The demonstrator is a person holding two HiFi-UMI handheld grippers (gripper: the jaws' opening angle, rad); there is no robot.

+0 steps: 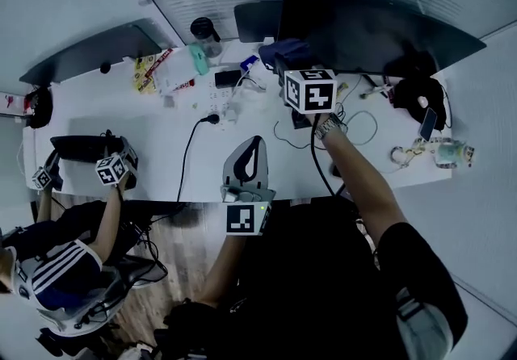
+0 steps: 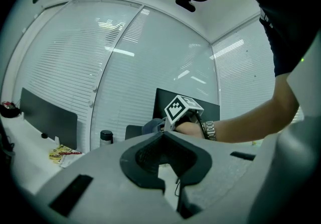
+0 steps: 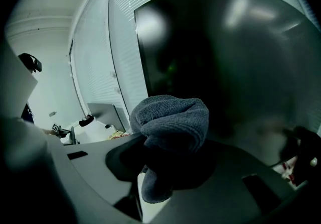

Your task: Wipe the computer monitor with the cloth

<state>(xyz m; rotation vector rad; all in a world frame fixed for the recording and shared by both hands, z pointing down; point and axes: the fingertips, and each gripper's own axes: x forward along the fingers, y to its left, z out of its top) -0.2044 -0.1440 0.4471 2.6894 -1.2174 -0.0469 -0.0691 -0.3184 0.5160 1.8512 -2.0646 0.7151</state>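
The dark computer monitor (image 1: 367, 27) stands at the back of the white desk (image 1: 161, 148). My right gripper (image 1: 292, 68) is shut on a bunched blue-grey cloth (image 1: 283, 52), held just left of the monitor's lower left corner. In the right gripper view the cloth (image 3: 170, 117) bulges out of the jaws, and the black monitor screen (image 3: 225, 57) fills the frame close behind it. Whether cloth and screen touch is unclear. My left gripper (image 1: 252, 144) hovers over the desk's front edge, shut with nothing in it. The left gripper view shows the cloth (image 2: 152, 126) in front of the monitor (image 2: 213, 110).
A second monitor (image 1: 89, 52) stands at the back left. A dark tumbler (image 1: 206, 31), snack packets (image 1: 149, 72), cables (image 1: 194, 148), headphones (image 1: 416, 96) and a phone (image 1: 428, 123) lie on the desk. Another person (image 1: 56, 265) with grippers (image 1: 113, 169) sits at the left.
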